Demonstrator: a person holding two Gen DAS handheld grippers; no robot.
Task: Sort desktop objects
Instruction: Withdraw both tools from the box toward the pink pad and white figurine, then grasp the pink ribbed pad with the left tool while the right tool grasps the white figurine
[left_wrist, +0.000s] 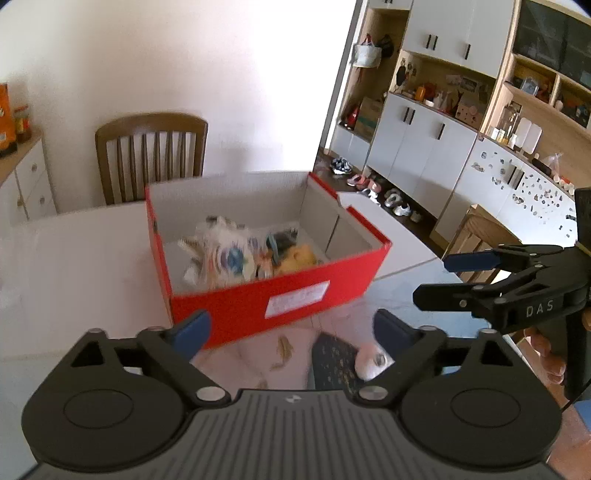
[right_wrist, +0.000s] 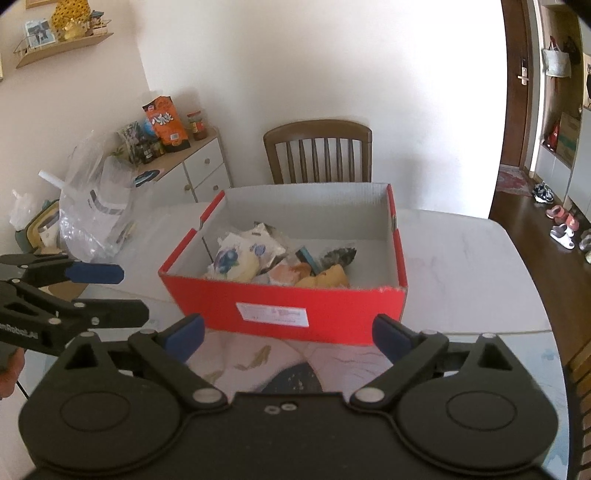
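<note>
1. Both tools stand wide open with nothing between their blue pads: the left tool and the right tool each hover short of the red box, touching nothing.

2. From the left wrist view, a small white ball-like object lies on the table, on the near side of the red box, just inside the left tool's right finger. Whether it touches that finger cannot be told; it is blurred. It looks round, so no long axis matters for a grasp.

3. A dark patterned patch shows beside the white object, nearer than the red box; it may be part of the printed mat covering this end of the table, and the pictures do not settle that.

4. The red box sits straight ahead of both tools, its long labelled side facing them, open at the top. Inside lies a heap of sorted things: a white packet with blue print, a yellow soft item and other wrappers, gathered toward the near wall of the box.

5. The left tool appears nearer to the white object than the right tool, which hangs level with the right end of the red box, also spread open and empty.

6. Judged from this, the coming move likely turns on shifting the left tool slightly rightward and down so the object sits centred between the pads, then carrying it forward over the near wall of the red box.
</note>
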